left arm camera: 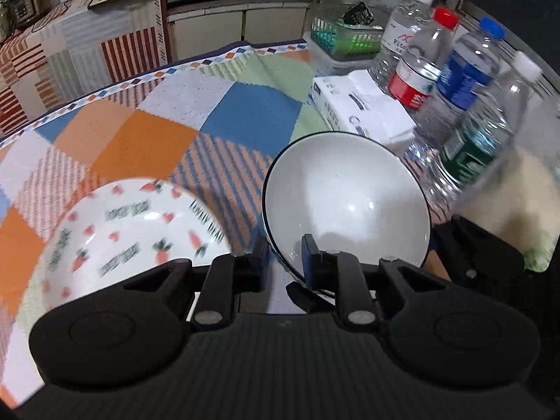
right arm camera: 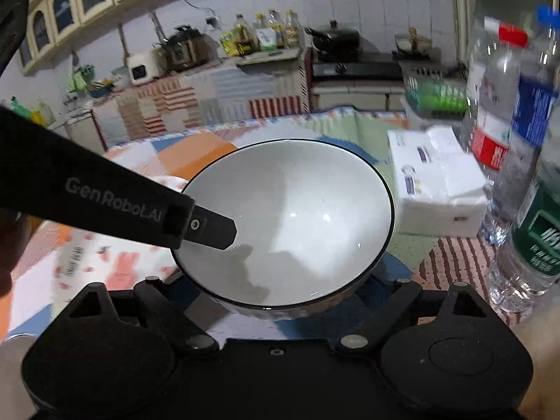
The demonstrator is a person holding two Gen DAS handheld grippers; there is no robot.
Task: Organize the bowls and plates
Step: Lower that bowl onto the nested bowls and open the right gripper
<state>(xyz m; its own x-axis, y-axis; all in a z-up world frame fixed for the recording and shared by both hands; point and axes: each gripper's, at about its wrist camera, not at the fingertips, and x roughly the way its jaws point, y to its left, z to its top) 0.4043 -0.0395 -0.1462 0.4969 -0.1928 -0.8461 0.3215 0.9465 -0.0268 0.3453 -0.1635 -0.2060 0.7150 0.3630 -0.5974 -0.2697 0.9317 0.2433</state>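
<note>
Our left gripper (left arm camera: pixel 285 262) has its jaws clenched on the near rim of the white bowl (left arm camera: pixel 346 206), which is tilted just above the surface (left arm camera: pixel 245 115). We cannot tell how the right jaws stand. The thin rim pinch could slip, dropping the bowl onto the carrot plate (left arm camera: pixel 129 231) beside it, or a swing could topple the bottles (left arm camera: pixel 465 105) close by.
</note>
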